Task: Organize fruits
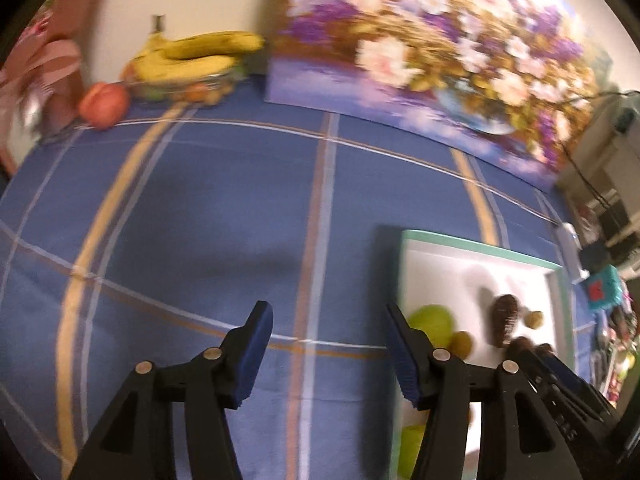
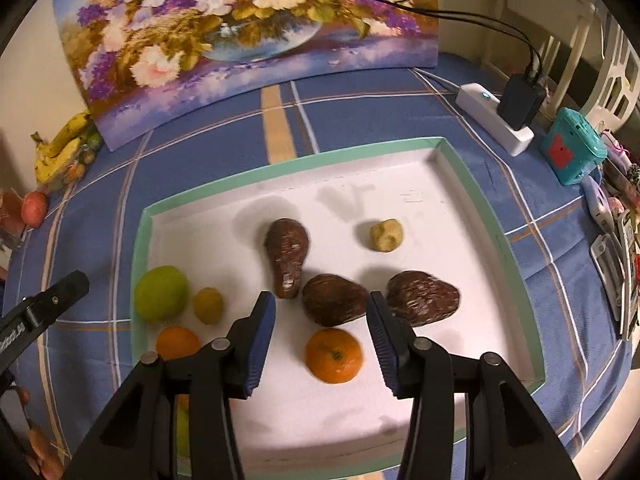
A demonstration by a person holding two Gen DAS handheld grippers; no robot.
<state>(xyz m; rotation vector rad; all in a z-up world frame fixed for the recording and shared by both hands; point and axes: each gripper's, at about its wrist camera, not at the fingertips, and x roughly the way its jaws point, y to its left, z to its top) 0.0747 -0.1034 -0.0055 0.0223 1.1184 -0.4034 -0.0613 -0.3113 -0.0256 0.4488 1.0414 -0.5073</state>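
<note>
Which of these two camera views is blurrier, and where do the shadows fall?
Left wrist view: motion-smeared, the floral painting and yellow bananas soft. Right wrist view: sharper; the brown pear-shaped fruit in the white green-rimmed tray casts soft shadows up and leftward. Both bend straight lines, fisheye style.

Tray (image 2: 480, 200) on surface (image 2: 200, 152) ahead of you. Painting (image 2: 240, 40) stands behind tray. Bananas (image 2: 60, 148) left of painting, far left corner. Power strip (image 2: 492, 116) right of tray, small box (image 2: 572, 152) beyond it. In tray: three avocados mid-tray, elongated avocado (image 2: 287, 256) leftmost, middle avocado (image 2: 334, 300) touching right avocado (image 2: 424, 298). Orange (image 2: 334, 356) before middle avocado. Lime (image 2: 160, 294) at left wall, small round fruit (image 2: 208, 305) just beside it. Second orange (image 2: 176, 342) before those two. Small lumpy fruit (image 2: 386, 235) alone, behind right avocado.
</note>
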